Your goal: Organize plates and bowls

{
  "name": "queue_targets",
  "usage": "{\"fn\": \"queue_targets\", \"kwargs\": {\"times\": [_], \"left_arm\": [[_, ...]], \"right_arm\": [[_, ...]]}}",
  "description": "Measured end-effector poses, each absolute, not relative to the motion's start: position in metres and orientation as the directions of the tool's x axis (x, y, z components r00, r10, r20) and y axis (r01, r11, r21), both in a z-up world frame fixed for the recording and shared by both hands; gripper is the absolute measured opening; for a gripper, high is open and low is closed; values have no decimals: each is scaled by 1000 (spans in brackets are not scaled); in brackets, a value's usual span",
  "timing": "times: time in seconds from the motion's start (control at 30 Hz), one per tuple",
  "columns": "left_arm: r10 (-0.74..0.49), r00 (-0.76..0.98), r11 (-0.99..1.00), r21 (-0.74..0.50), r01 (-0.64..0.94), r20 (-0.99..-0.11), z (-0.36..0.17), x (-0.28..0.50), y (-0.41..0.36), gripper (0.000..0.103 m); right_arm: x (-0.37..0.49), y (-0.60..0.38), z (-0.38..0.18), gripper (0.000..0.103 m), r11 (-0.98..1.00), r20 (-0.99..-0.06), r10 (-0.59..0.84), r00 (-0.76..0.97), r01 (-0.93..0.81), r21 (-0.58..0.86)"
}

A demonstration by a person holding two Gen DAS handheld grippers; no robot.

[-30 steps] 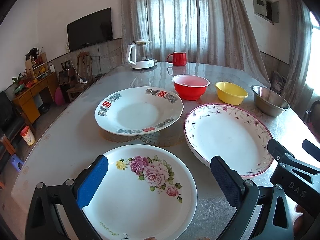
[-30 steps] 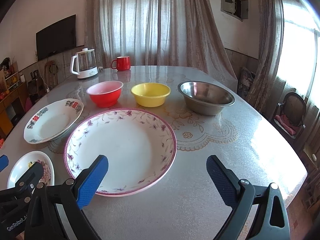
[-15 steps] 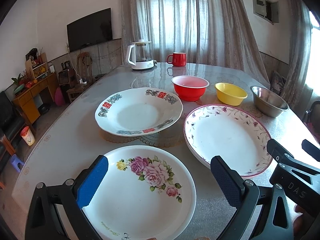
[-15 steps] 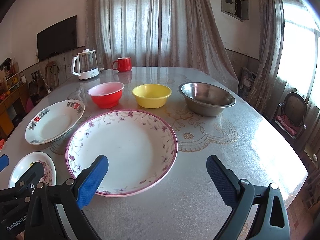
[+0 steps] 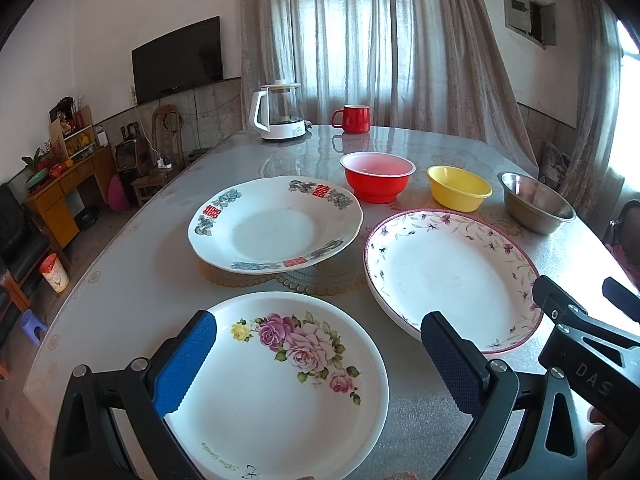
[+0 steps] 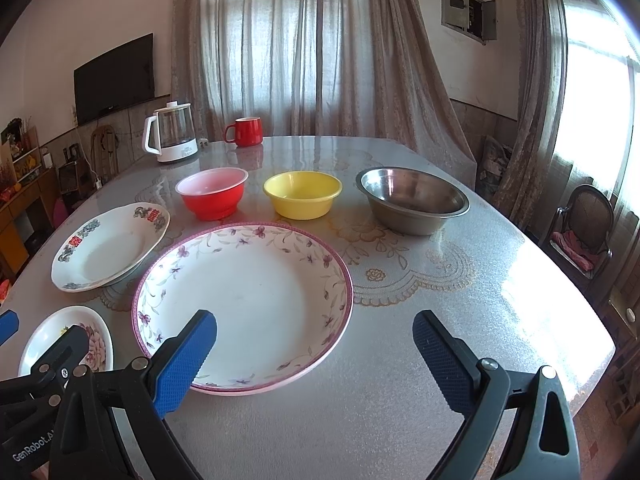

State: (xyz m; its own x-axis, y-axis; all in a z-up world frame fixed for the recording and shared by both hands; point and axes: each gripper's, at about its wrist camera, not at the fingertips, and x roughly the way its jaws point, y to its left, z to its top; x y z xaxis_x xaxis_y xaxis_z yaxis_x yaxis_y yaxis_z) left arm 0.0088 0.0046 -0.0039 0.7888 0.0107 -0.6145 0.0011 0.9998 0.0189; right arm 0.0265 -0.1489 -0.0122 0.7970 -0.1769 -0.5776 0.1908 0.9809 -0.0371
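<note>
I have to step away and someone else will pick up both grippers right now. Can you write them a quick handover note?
Left gripper: open, holding nothing, hanging over the rose plate at the near table edge.
Right gripper: open, holding nothing, its left finger over the near rim of the purple-vine plate.
Laid out: the red-character plate sits behind the rose plate; red bowl, yellow bowl and steel bowl stand in a row behind the plates.
Done: nothing stacked so far; every piece sits apart.
Left: gather the three plates and the three bowls, probably starting with the rose plate.
</note>
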Motion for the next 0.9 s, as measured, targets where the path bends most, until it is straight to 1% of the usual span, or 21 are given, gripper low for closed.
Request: {"fn": "queue_targets", "kwargs": {"times": [0.63,0.7,0.9], "left_arm": [[-7,782,1000,10,18,-623,-5,9,2,103],[-26,778,999,0,33,-628,-7,11,3,103],[-132,744,991,-74,110,-655,-8,17,4,103]], "right_arm": [[26,-150,-16,100,982,-588,-168,792,184,-33],[26,-151,-16,100,984,-591,-157,791,177,-24],[30,-162,-19,100,988,-612,-105,784,154,28]]}}
